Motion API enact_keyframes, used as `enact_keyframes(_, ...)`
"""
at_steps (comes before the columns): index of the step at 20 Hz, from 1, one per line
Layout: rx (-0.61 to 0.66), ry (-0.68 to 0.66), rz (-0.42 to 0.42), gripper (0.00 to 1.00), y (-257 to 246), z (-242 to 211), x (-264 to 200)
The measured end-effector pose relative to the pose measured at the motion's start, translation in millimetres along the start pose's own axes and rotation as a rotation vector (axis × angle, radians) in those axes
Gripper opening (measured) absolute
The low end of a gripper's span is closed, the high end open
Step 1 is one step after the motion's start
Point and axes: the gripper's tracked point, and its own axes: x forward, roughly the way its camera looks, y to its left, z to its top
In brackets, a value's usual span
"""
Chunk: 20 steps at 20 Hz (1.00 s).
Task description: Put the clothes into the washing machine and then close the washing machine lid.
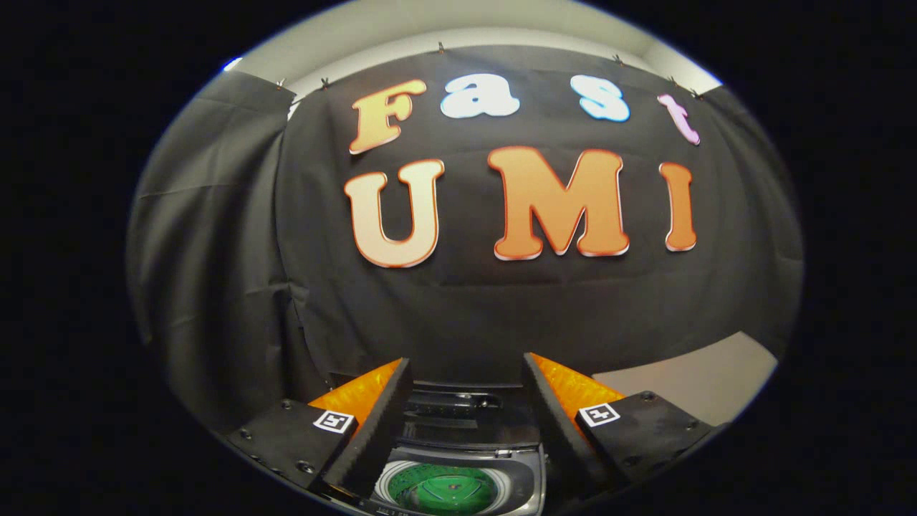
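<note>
Now, gripper (467, 373) held high, fingers spread wide apart with nothing between them; the pads press on no object. Below and between the fingers sits the washing machine (466, 459), seen from above and partly cut off by the fingers. Its lid (458, 412) stands raised at the back, a dark panel tilted up behind the opening (glossy, with some reflections on it). The drum (440, 489) is exposed: a round tub with a pale ring around it and a green base inside. No cloth can be made out in the part of the drum that shows, though the near part is hidden. Each finger carries a small square black-and-white marker near its base, one on the left finger (334, 421) and one on the right finger (599, 413). Beyond the fingers hangs the black cloth wall (466, 308) of the booth, draped in folds, clipped along its top edge. To the right of the machine, beyond the right finger, a pale bare surface (688, 383) runs up to the cloth. Above the cloth, a strip of light-coloured wall or ceiling (458, 29).
</note>
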Motion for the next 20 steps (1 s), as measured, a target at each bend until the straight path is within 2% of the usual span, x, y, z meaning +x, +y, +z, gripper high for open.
enact_keyframes(5, 0.005, 0.197, -0.023, 0.98, -8.3, -53.4, 75.8)
enact_keyframes(9, -0.075, 0.182, -0.065, 0.98, -18.2, -44.8, 127.8)
enact_keyframes(14, -0.068, 0.281, -0.079, 0.99, -21.1, -70.3, 161.7)
enact_keyframes(18, -0.064, 0.270, -0.106, 1.00, -31.1, -74.2, 173.9)
enact_keyframes(20, 0.025, 0.284, -0.093, 1.00, -29.8, -79.8, 174.2)
